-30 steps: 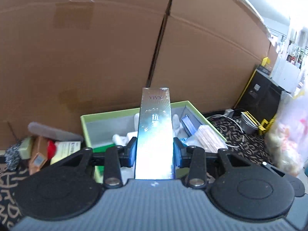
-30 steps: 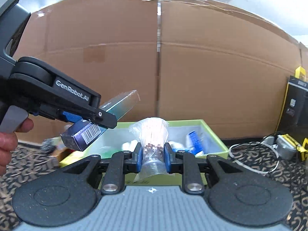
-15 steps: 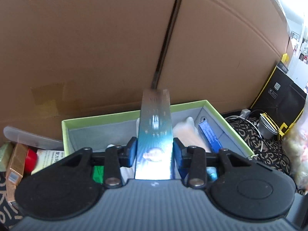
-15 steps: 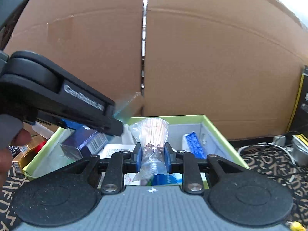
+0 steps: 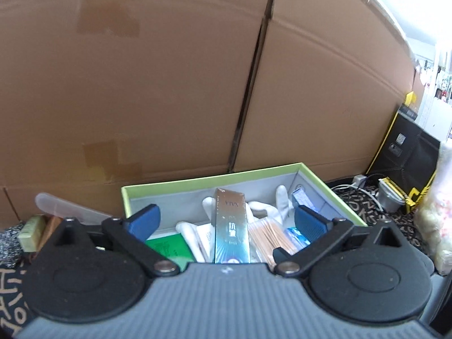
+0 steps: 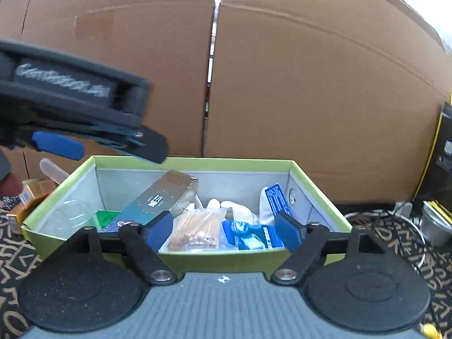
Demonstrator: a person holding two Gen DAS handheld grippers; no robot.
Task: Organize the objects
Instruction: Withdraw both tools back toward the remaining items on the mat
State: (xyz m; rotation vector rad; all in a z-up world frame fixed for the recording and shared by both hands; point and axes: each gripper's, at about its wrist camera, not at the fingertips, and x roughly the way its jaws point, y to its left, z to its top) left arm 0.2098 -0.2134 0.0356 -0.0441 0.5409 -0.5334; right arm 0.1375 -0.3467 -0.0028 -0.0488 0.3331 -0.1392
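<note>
Both tools stand apart, their jaws having just been opening. My left tool (image 5: 226, 223) has nothing pressed between its blue pads; the long shiny carton (image 5: 231, 226) lies between them untouched, low in the middle of the left view, tilted inside the green box (image 5: 197, 182) with one end raised toward the back wall. My right tool (image 6: 224, 230) is likewise clear of the bag of cotton swabs (image 6: 197, 226), which lies on the heap inside the box, at the centre of the right view, beside a blue packet (image 6: 248, 234).

The box's green rim runs across the middle of both views; the cardboard wall (image 5: 169, 84) stands close behind it and fills the upper frame, so open room lies only above the box. In the right view the left tool hangs blurred over the box's left rim, upper left.

Writing: "VIVA" or similar on the carton's upper end, Chinese characters lower down that I cannot read. The left tool's side carries "GenRobot.AI", smeared. Patterned carpet (image 6: 395, 243) lies on the right.
</note>
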